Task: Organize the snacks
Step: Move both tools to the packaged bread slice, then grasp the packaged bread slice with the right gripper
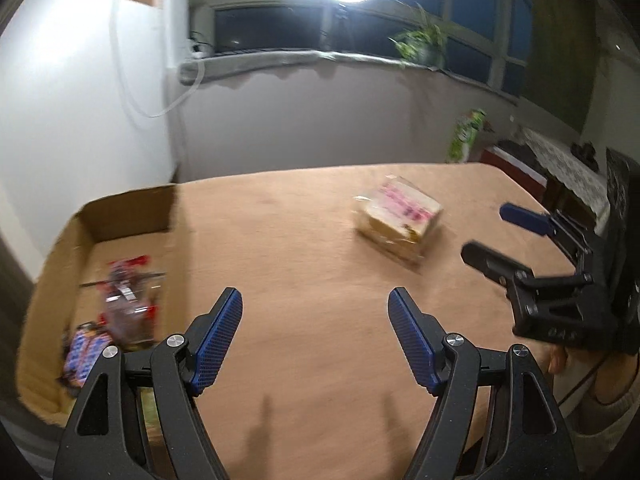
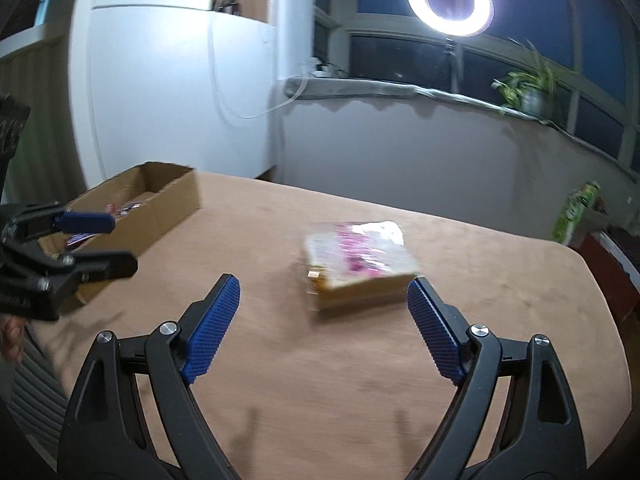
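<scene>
My left gripper (image 1: 314,336) hangs over the near part of the table (image 1: 304,248), fingers spread wide and holding nothing. My right gripper (image 2: 322,328) is likewise spread wide and empty, above the table's middle. In the left view, the right gripper (image 1: 486,236) shows at the right edge, fingers parted.

Just past the right gripper's tips lies a wrapped snack pack (image 2: 358,264), pale with pink print, resting on the table. It touches neither finger; its near right corner sits close beside the right fingertip (image 2: 418,290). The print is too blurred to read.

On the table's left side stands an open cardboard box (image 1: 132,210). Inside it lie several wrappers (image 1: 124,300), red, clear and blue; I cannot tell how many. The pack and the box are well apart.

Beyond the table, a wall and windowsill carry a potted plant (image 2: 528,90), and a lit ring light (image 2: 450,0) stands before the dark window.
</scene>
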Tool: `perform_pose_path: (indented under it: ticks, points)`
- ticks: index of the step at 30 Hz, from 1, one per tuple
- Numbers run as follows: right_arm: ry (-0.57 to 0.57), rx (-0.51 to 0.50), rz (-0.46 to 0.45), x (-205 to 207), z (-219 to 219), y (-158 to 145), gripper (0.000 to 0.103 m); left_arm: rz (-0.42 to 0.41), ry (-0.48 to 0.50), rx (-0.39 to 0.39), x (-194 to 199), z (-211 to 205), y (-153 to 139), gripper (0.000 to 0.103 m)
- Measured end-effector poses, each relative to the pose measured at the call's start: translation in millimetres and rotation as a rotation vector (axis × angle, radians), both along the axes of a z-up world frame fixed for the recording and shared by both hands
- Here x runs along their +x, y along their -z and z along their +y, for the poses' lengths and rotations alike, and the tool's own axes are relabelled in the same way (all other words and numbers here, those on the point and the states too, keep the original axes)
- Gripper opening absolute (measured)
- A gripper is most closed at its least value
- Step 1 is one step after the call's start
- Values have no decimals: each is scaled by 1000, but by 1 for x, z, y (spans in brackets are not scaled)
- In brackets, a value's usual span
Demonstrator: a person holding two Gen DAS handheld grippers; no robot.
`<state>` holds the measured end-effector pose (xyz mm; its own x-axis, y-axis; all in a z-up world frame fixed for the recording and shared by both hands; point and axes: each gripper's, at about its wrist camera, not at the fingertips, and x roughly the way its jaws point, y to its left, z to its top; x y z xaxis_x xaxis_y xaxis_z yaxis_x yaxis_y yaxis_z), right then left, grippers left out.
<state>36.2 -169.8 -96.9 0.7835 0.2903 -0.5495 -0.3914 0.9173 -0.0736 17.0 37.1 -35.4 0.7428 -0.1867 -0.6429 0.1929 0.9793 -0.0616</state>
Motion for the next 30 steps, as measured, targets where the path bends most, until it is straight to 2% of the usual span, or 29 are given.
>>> perform_pose_path:
  ticks: [6, 12, 15, 17, 23, 30]
  points:
    - [52, 6, 24, 20, -35, 2, 88, 35, 91, 17, 17, -39, 10, 75]
    - [47, -24, 49, 44, -53, -1, 88, 71, 158, 3, 45, -73, 21, 75]
    - [24, 0, 76, 57, -57, -3, 89, 98, 152, -26, 56, -79, 29, 75]
    - [9, -30, 91, 68, -55, -2, 92, 116, 136, -38, 65, -83, 35, 75]
    - [-58, -72, 136, 102, -40, 9, 93, 136, 118, -33, 85, -90, 48, 75]
    - [-131, -17, 248, 143, -30, 28, 93, 155, 111, -37, 100, -92, 57, 75]
